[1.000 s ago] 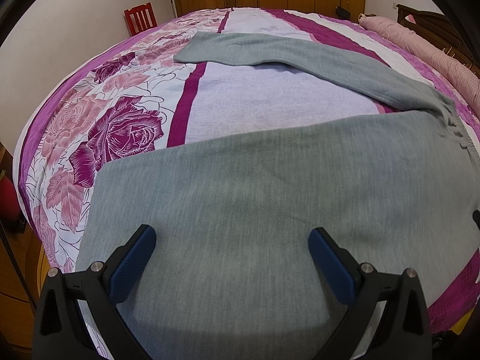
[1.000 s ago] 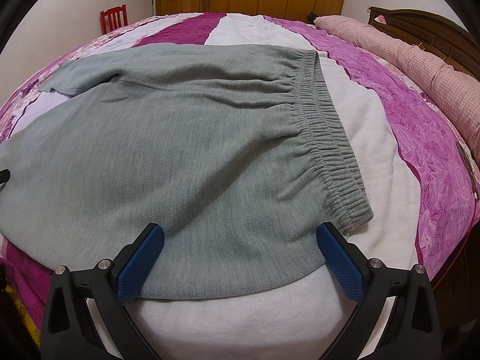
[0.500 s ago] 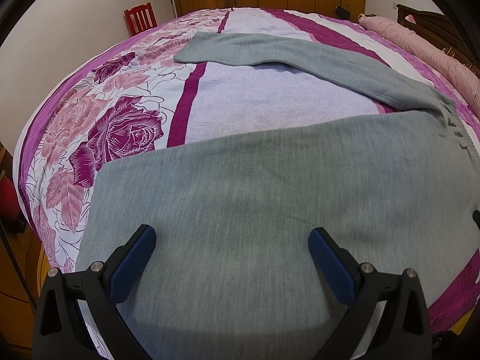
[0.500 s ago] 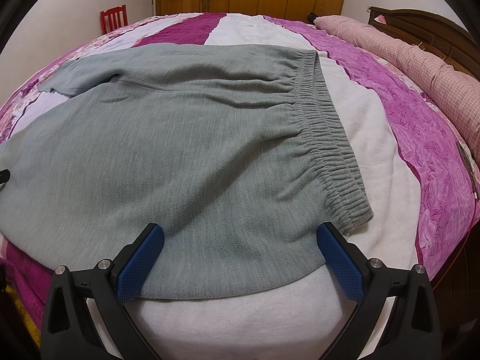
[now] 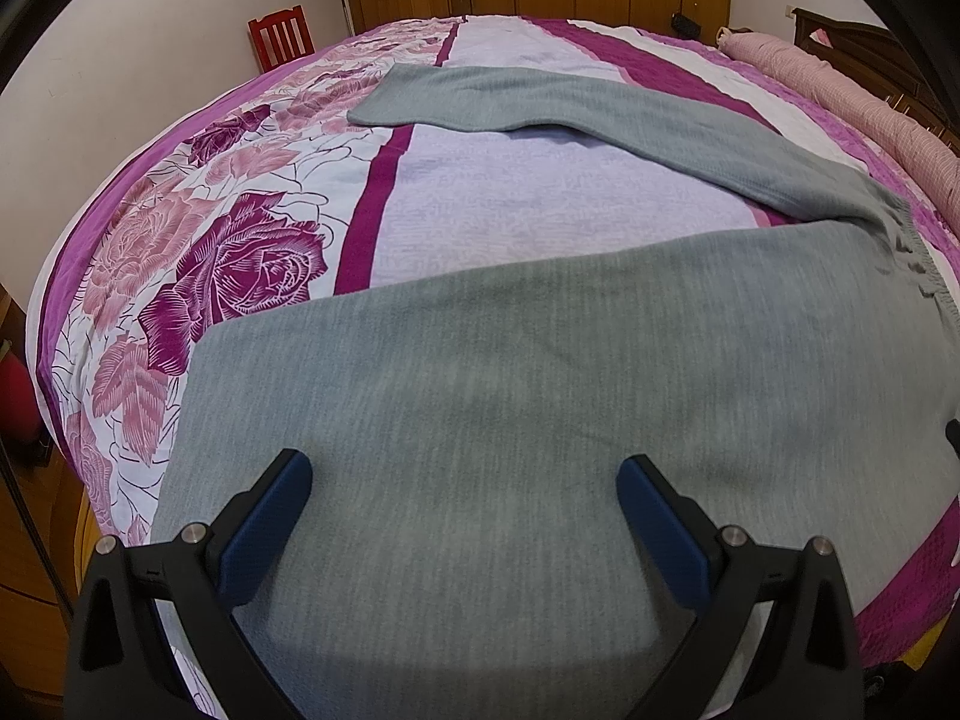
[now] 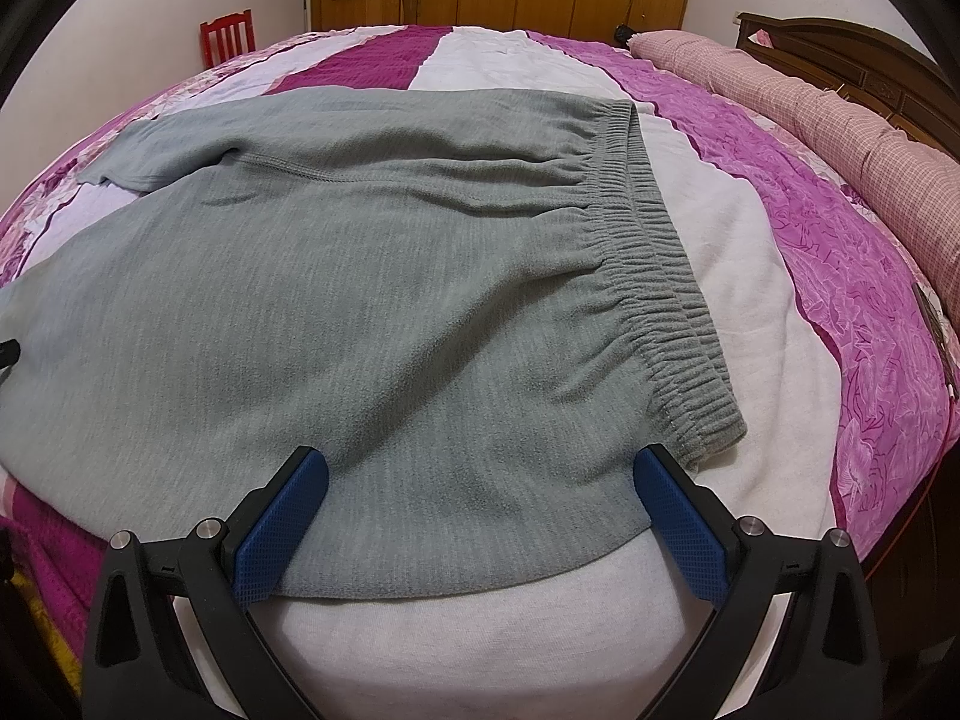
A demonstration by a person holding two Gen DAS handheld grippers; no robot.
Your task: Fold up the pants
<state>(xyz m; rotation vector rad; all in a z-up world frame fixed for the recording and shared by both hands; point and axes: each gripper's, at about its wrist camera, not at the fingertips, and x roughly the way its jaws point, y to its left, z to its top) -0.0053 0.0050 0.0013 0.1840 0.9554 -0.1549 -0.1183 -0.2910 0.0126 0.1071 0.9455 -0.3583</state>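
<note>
The bed (image 5: 252, 252) carries the grey pants (image 5: 510, 396), spread flat with legs apart in a V; their long axis runs left to right across both views; the waistband (image 6: 660, 276) lies nearer the right gripper (image 6: 480, 504), the near leg under the left gripper (image 5: 465, 510); both fingers released, grasping nothing.

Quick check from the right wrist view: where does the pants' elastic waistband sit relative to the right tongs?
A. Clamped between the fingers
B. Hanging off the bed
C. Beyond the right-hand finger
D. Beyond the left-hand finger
C: the waistband ends just past the right-hand finger of the open right tongs, which grip nothing.
</note>
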